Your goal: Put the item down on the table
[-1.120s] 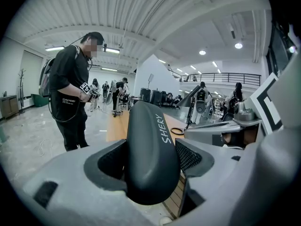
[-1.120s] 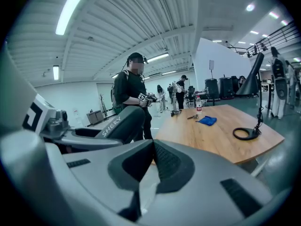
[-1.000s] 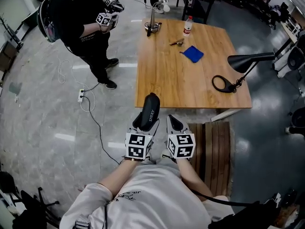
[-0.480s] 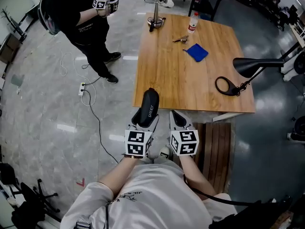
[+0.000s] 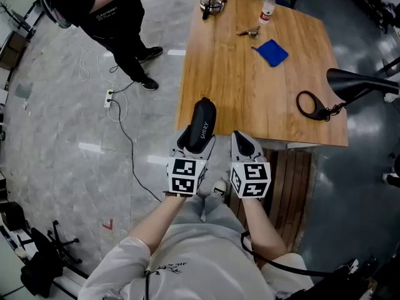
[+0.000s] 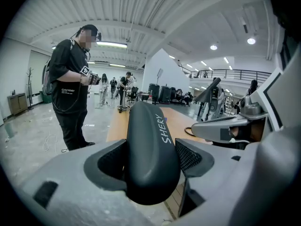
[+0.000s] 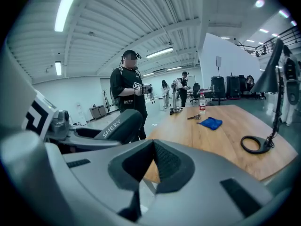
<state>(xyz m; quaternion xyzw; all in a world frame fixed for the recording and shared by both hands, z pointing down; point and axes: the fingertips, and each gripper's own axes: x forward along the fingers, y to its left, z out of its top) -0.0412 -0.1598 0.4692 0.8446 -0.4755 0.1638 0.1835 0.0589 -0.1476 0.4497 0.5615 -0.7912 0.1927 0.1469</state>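
A black oblong case marked SHERY [image 5: 202, 124] sits between the pads of my left gripper [image 5: 195, 147], which is shut on it. The case points forward, and its far end reaches over the near edge of the wooden table [image 5: 250, 86]. In the left gripper view the case [image 6: 150, 145] fills the middle, with a mesh pad pressed on each side. My right gripper [image 5: 244, 144] hangs just right of the left one, at the table's near edge. Its jaws [image 7: 153, 147] meet at the tips with nothing between them.
On the table lie a blue cloth [image 5: 272, 52], a black desk lamp [image 5: 359, 83] with a ring base [image 5: 312, 105], a water bottle [image 5: 267, 8], a small tool [image 5: 249, 32] and a stand [image 5: 211, 5]. A person in black [image 5: 106, 11] stands at far left. A slatted wooden bench [image 5: 290, 186] is under my right gripper.
Both grippers have come forward towards the table, and the case's end now reaches over its near edge. The person in black has slid towards the top of the view.
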